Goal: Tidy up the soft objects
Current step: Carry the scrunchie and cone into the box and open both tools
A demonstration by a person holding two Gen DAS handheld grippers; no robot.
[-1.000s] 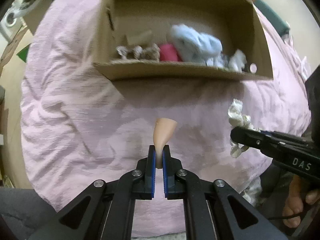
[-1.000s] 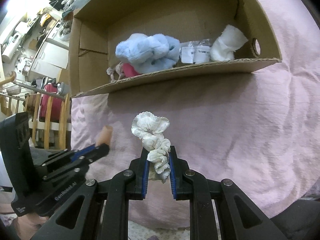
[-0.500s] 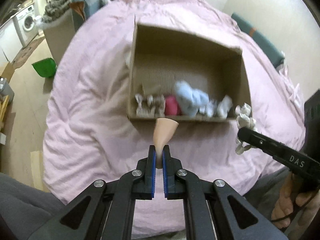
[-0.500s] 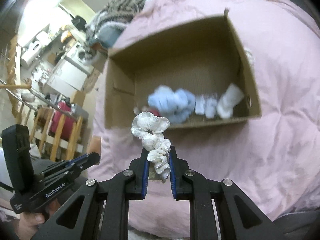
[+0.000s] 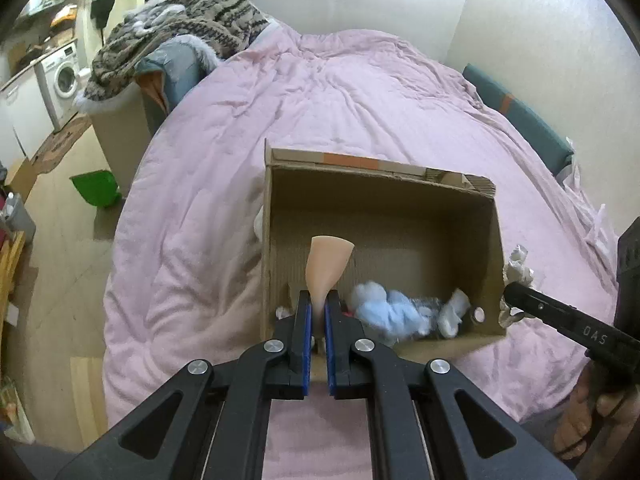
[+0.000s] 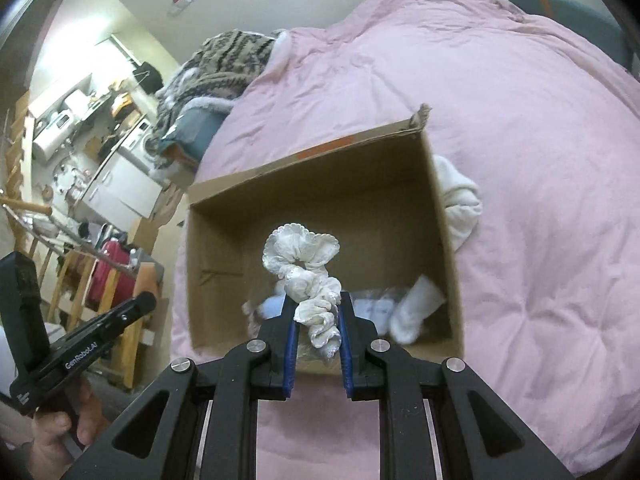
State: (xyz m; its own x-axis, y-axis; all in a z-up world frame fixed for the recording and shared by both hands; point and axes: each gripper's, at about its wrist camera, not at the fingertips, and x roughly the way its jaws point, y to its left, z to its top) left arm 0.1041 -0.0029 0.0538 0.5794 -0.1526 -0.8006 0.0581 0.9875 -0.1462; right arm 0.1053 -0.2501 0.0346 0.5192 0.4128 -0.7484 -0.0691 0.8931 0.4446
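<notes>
The left tongs (image 5: 316,312) pinch a peach sponge (image 5: 327,264) by its narrow end; it looks light and springy. The right tongs (image 6: 316,320) clamp a white scrunchie (image 6: 308,276), limp and light, mid-loop. Both hang over the cardboard box (image 5: 276,216) on the bed (image 5: 360,92). Only the right view shows white cloth (image 6: 460,204) outside the box.

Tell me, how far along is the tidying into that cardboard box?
Partly done. The cardboard box already holds a fluffy blue item and some white pieces. In hand: the left claw is shut on a peach-coloured soft piece, the right claw on a white scrunchie; neither is released yet. Left: a white cloth lies on the pink bedspread beside the box.
</notes>
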